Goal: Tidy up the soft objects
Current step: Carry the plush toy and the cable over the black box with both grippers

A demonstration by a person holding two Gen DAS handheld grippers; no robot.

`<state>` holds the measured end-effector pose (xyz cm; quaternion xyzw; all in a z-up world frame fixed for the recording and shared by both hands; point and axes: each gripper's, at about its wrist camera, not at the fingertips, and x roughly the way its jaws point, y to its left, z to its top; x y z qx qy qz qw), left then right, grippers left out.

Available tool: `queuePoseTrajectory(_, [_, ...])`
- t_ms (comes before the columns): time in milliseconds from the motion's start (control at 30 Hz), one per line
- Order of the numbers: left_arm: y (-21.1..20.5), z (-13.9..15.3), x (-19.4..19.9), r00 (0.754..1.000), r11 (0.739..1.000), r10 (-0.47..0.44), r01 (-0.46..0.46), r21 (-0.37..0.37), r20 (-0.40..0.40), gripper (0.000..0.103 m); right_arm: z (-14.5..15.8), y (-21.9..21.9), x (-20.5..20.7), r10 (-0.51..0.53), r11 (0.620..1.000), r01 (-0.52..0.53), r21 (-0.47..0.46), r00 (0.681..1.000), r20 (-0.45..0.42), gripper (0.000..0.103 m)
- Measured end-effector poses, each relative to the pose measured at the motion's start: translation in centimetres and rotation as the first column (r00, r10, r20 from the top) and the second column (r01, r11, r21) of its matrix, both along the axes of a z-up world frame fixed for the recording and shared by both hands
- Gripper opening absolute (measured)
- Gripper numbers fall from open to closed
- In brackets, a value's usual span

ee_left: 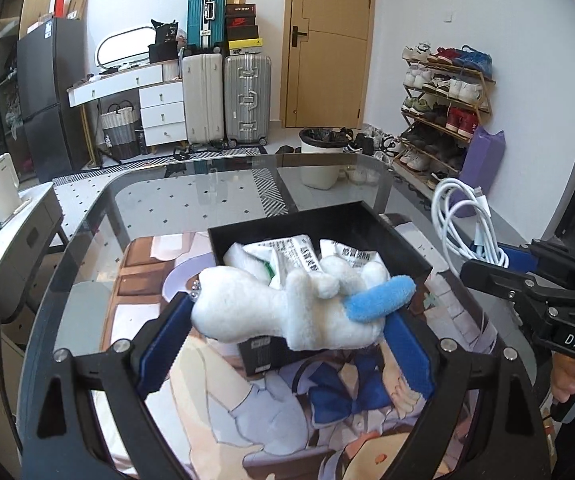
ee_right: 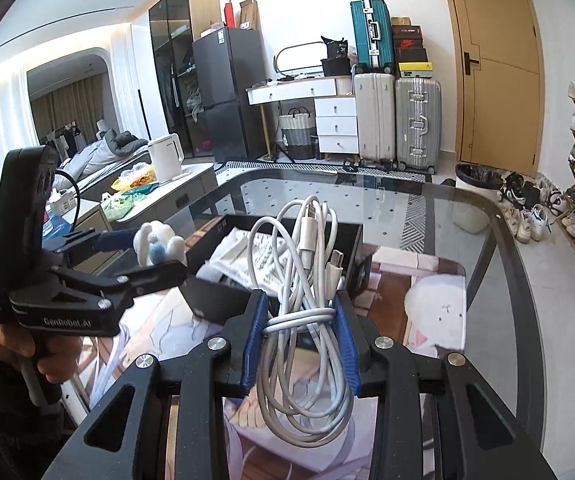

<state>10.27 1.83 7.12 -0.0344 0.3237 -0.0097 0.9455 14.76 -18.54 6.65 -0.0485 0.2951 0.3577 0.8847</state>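
My left gripper [ee_left: 287, 320] is shut on a white plush toy [ee_left: 287, 308] with a blue part, held above the near edge of a black tray [ee_left: 403, 236]. The tray holds white packets [ee_left: 287, 254]. My right gripper [ee_right: 301, 312] is shut on a coiled white cable [ee_right: 307, 280], held near the tray [ee_right: 351, 236]. The right gripper [ee_left: 499, 264] with the cable [ee_left: 463, 220] shows at the right of the left wrist view. The left gripper [ee_right: 143, 252] with the toy [ee_right: 159, 246] shows at the left of the right wrist view.
The tray sits on a printed mat [ee_left: 247, 400] on a glass table [ee_left: 167, 200]. A small black box [ee_left: 263, 354] lies on the mat under the toy. Beyond the table are a bin [ee_left: 321, 152], suitcases, a shoe rack and a side counter with a kettle [ee_left: 1, 188].
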Motion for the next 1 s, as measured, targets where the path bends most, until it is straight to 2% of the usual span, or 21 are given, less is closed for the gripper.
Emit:
queuePoseTrajectory(200, [-0.1, 0.1, 1.3, 1.000, 1.000, -0.010, 0.010, 0.012, 0.004, 0.092, 0.6, 1.4, 1.3, 0.009, 1.000, -0.009, 0.002, 1.000, 0.007, 0.034])
queuePoseTrajectory(500, [0.7, -0.5, 3.6, 1.000, 1.000, 0.014, -0.014, 0.017, -0.014, 0.092, 0.0, 3.2, 4.8, 0.013, 1.000, -0.013, 0.019, 1.000, -0.007, 0.034])
queuePoseTrajectory(1000, [1.0, -2.5, 6.3, 0.998, 0.999, 0.030, -0.028, 0.031, -0.047, 0.092, -3.5, 6.4, 8.9, 0.019, 0.999, -0.020, -0.029, 0.999, -0.031, 0.034])
